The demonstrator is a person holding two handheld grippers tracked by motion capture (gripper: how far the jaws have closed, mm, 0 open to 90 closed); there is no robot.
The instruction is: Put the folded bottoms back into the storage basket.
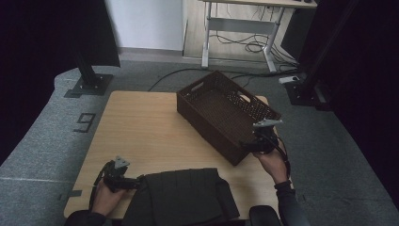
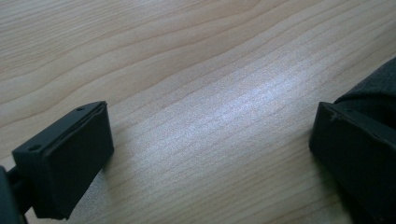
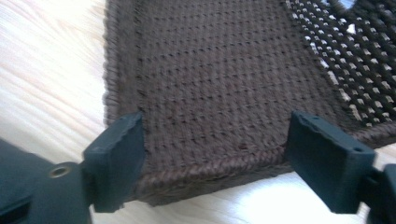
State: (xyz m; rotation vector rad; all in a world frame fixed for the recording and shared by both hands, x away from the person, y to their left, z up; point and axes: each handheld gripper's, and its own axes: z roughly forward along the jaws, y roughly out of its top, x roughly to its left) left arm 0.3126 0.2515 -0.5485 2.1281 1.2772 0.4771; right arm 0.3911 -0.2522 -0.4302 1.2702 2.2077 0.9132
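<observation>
The right gripper (image 1: 248, 145), at the right of the high view, has its jaws apart and nothing pinched; in its own view they straddle the near corner of the brown woven basket (image 3: 219, 88), which sits empty at the upper right of the table (image 1: 141, 127). The left gripper (image 1: 134, 181), lower left, also stands apart, low over bare wood, one jaw just beside the dark folded garment (image 1: 183, 195) at the bottom centre. The basket looks placed; the garment is likely still to be packed.
</observation>
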